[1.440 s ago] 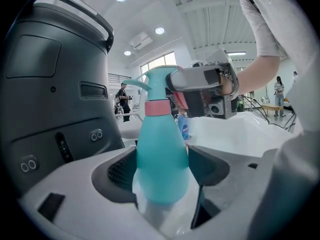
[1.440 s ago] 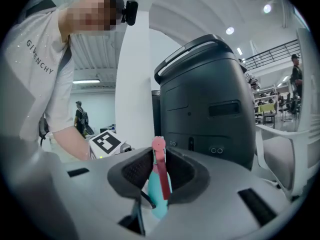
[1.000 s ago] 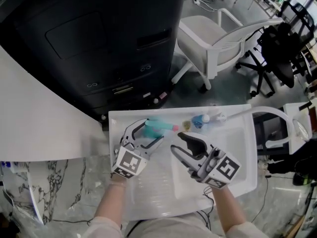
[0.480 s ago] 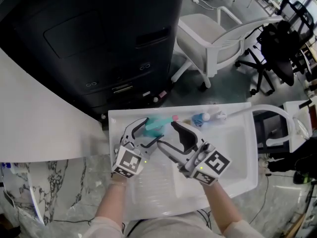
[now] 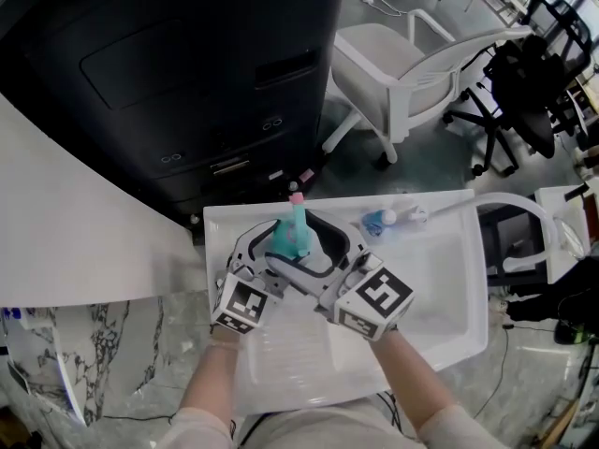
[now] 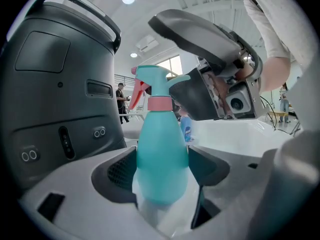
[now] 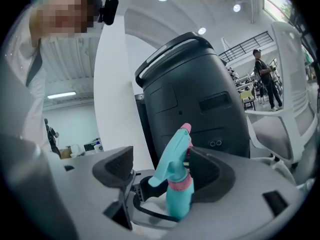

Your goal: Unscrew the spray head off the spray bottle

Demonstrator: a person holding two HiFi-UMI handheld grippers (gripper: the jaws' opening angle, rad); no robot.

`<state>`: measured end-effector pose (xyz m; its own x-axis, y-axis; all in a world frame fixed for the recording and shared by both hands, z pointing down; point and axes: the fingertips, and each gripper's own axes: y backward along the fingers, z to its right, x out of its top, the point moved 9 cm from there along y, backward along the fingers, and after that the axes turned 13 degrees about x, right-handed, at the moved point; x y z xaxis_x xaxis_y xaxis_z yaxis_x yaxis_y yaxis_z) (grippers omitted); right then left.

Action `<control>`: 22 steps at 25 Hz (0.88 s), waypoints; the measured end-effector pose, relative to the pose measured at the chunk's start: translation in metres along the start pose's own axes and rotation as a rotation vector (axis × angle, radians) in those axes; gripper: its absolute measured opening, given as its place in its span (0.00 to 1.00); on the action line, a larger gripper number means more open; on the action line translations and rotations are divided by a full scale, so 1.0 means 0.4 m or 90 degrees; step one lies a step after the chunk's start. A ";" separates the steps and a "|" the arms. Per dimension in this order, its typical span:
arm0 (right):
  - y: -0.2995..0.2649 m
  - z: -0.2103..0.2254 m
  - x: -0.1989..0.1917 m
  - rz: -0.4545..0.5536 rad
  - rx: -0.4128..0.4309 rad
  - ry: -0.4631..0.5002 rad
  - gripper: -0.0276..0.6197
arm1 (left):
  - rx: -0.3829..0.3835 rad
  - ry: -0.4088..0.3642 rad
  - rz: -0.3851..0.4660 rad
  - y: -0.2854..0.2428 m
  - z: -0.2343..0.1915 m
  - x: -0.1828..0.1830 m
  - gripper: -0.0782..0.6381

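The teal spray bottle [image 5: 296,235] stands upright over the white tray [image 5: 440,288]. My left gripper [image 5: 281,248] is shut on its body; in the left gripper view both pads press the body [image 6: 161,164] low down. The spray head [image 7: 175,154], with its pink collar [image 7: 181,184] and pink nozzle tip [image 5: 297,197], sits between the jaws of my right gripper [image 5: 314,251]. Those jaws have just been opening and stand wide. The head lies close against the right pad [image 7: 207,171], well clear of the left pad [image 7: 117,166].
A small blue bottle [image 5: 379,223] and a white piece [image 5: 413,218] lie at the tray's far edge. A large black machine [image 5: 187,82] stands right behind the tray. A white chair [image 5: 402,73] and black office chair [image 5: 524,92] stand further off.
My right gripper has moved left from the tray's middle to the bottle and its jaws have widened around the spray head. The pink nozzle tip now points away instead of to the right.
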<state>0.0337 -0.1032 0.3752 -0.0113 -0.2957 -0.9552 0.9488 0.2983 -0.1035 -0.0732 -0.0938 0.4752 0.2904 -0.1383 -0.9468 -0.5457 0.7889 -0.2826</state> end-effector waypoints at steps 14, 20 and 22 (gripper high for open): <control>0.106 0.021 -0.023 -0.052 -0.076 0.034 0.39 | 0.005 0.001 0.009 0.000 -0.002 0.020 0.57; 0.128 0.048 -0.018 -0.060 -0.082 0.047 0.38 | 0.004 0.005 0.009 -0.003 -0.002 0.015 0.57; 0.134 0.051 -0.017 -0.068 -0.080 0.055 0.37 | 0.003 0.006 0.007 -0.003 -0.002 0.013 0.57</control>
<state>0.0912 -0.1036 0.3816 -0.1426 -0.2539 -0.9567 0.8941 0.3817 -0.2345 -0.0716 -0.0960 0.4707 0.2763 -0.1352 -0.9515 -0.5450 0.7935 -0.2710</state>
